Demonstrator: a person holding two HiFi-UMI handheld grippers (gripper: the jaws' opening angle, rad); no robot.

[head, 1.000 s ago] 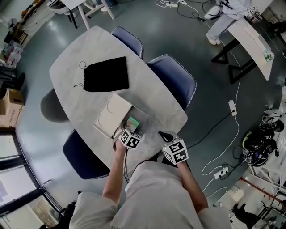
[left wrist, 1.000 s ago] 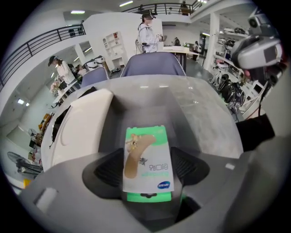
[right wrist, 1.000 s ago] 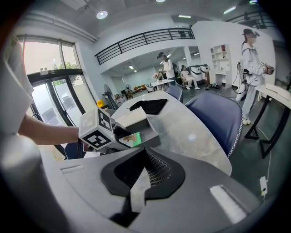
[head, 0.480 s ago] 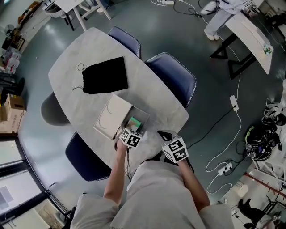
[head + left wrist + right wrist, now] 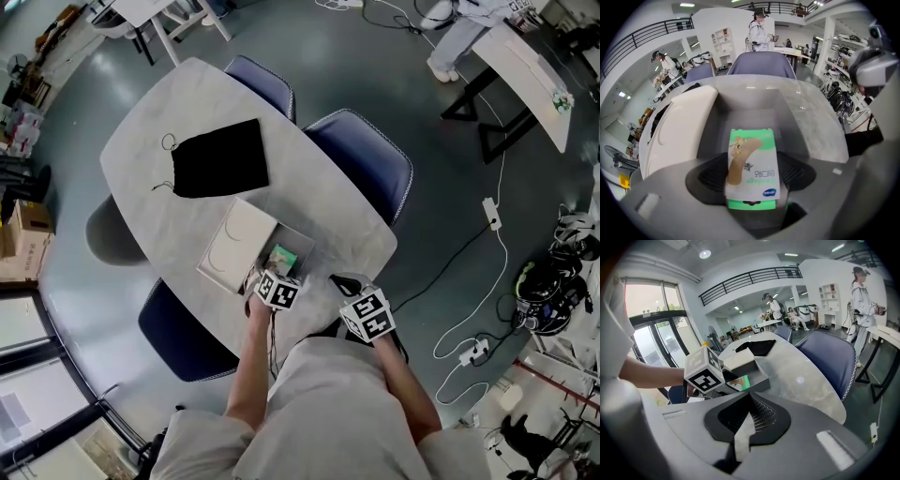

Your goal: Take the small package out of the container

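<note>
Left gripper [image 5: 752,174]: jaws clamped on the small package [image 5: 751,157] | package still sits low inside the open grey container [image 5: 754,101], barely moved over the last second | right gripper [image 5: 749,420]: closed, empty, near right | lift-out seemingly not yet begun

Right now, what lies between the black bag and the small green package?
The white lid lies between the black bag and the package; the head view shows it.

Black pouch [image 5: 223,157] on grey table [image 5: 323,204]
</note>
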